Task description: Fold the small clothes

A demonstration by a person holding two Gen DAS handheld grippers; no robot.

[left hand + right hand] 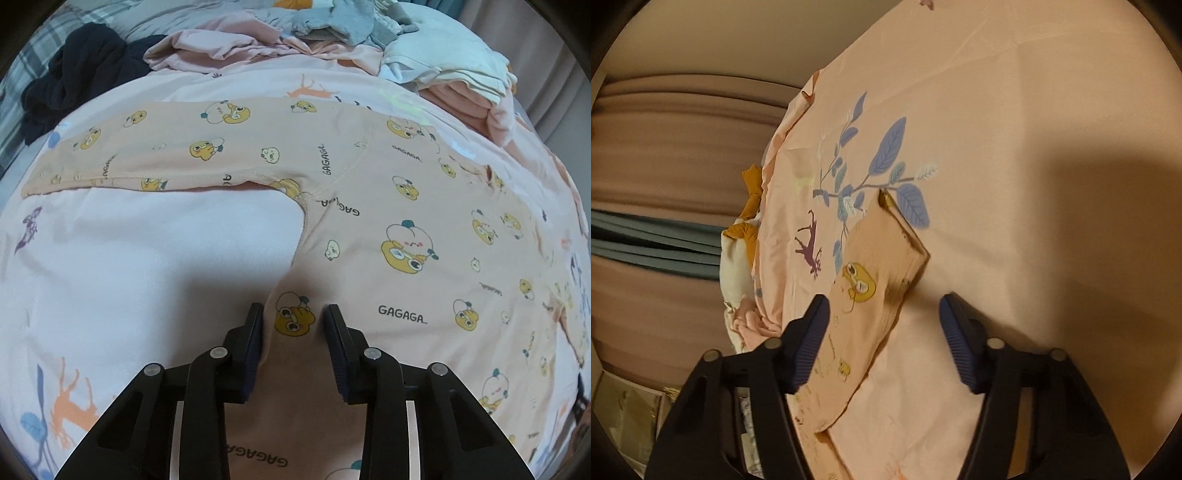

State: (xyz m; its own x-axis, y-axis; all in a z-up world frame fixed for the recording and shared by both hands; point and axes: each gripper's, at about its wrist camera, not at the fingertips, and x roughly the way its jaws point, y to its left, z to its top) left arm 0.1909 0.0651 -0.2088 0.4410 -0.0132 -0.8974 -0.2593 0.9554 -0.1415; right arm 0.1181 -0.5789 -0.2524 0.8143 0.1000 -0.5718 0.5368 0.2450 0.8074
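Observation:
A peach long-sleeved top (pixel 406 206) printed with yellow cartoon ducks and "GAGAGA" lies flat on the bed, one sleeve (pixel 147 155) stretched out to the left. My left gripper (pixel 293 317) points down at the top's side edge below the armpit. Its jaws stand partly apart, and a puckered bit of the fabric with a duck print rises between them. In the right wrist view the other sleeve (pixel 882 258) lies on the sheet, cuff away from me. My right gripper (pixel 882 314) hovers open over it, the fingers wide on either side and not touching.
The bed has a pale pink sheet (pixel 129 258) with leaf and deer prints. At the back lie a dark navy garment (pixel 85 74), crumpled pink and grey clothes (pixel 258 40) and a folded stack (pixel 461 85). Curtains (pixel 665 166) hang beyond the bed's edge.

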